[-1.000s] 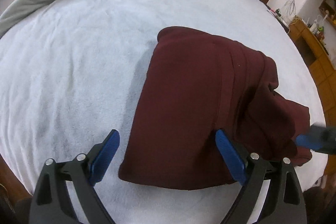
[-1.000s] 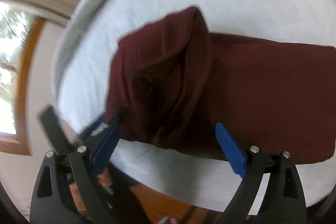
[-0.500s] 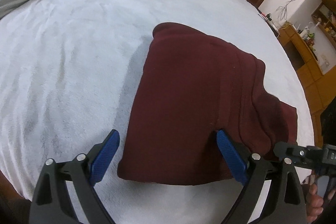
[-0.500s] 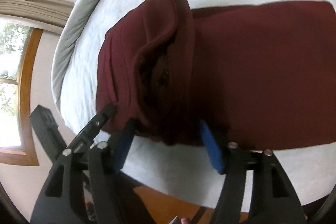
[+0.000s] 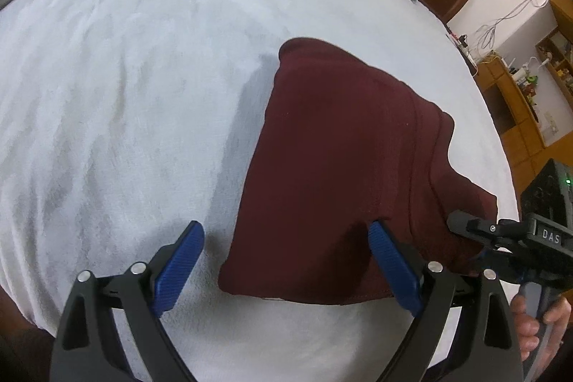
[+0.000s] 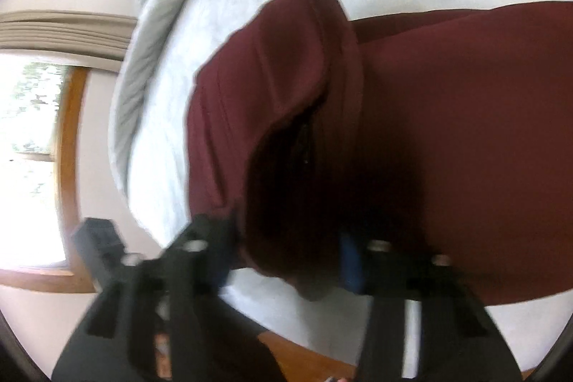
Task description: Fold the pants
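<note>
- Maroon pants (image 5: 333,174) are lying folded on the white bed (image 5: 125,95), long axis running left-right along its near edge.
- Right gripper (image 6: 286,253) jaws have just been closing on the bunched end; the blur is hiding pad contact.
- Left gripper (image 5: 286,269) is gaping wide over the near corner.

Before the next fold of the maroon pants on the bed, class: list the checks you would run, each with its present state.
1. Right tongs closed on the pants: the jaws have just been closing with the near corner's bunched cloth between them; ok.
2. Left tongs gripping the near hem: jaws open, only straddling it; not ok.
3. All layers caught on the right: cannot tell, picture blurred.
4. Pants lying flat: layers gape open at the right end; not ok.
5. Bare white bed cover beside the pants: ok.
</note>
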Motion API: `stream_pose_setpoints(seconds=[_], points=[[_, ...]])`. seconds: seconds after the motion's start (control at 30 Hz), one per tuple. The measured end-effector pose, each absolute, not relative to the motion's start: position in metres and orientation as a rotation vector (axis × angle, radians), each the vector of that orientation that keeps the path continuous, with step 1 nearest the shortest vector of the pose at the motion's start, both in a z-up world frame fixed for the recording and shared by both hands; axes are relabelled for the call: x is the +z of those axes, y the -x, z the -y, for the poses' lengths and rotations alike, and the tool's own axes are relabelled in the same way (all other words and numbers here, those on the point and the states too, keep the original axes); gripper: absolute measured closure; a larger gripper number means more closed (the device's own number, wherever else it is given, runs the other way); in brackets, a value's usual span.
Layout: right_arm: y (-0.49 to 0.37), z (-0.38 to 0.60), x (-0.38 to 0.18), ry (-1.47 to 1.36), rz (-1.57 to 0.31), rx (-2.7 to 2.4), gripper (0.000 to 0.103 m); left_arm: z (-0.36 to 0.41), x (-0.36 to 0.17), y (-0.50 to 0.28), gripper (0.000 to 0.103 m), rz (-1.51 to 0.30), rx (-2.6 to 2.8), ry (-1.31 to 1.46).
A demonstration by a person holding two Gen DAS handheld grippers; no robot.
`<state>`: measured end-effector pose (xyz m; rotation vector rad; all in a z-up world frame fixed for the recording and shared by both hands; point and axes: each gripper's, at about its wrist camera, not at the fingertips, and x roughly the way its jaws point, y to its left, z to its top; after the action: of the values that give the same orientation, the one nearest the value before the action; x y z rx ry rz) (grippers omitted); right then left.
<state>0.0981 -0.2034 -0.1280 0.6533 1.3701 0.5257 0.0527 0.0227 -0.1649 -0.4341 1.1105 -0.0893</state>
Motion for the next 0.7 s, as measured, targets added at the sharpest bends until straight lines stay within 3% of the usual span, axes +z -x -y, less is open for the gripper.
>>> stream_pose_setpoints(seconds=[0.13,0.7], points=[[-0.095,0.212,-0.109,-0.699,-1.316,0.633,0.083,-0.025,-0.164,-0.053,0.009,-1.107,-0.102,0.478],[-0.075,0.300,-0.017,-0.604,-1.123,0.660,0.083,0.011,-0.129,-0.061,0.009,-1.077,-0.212,0.507]])
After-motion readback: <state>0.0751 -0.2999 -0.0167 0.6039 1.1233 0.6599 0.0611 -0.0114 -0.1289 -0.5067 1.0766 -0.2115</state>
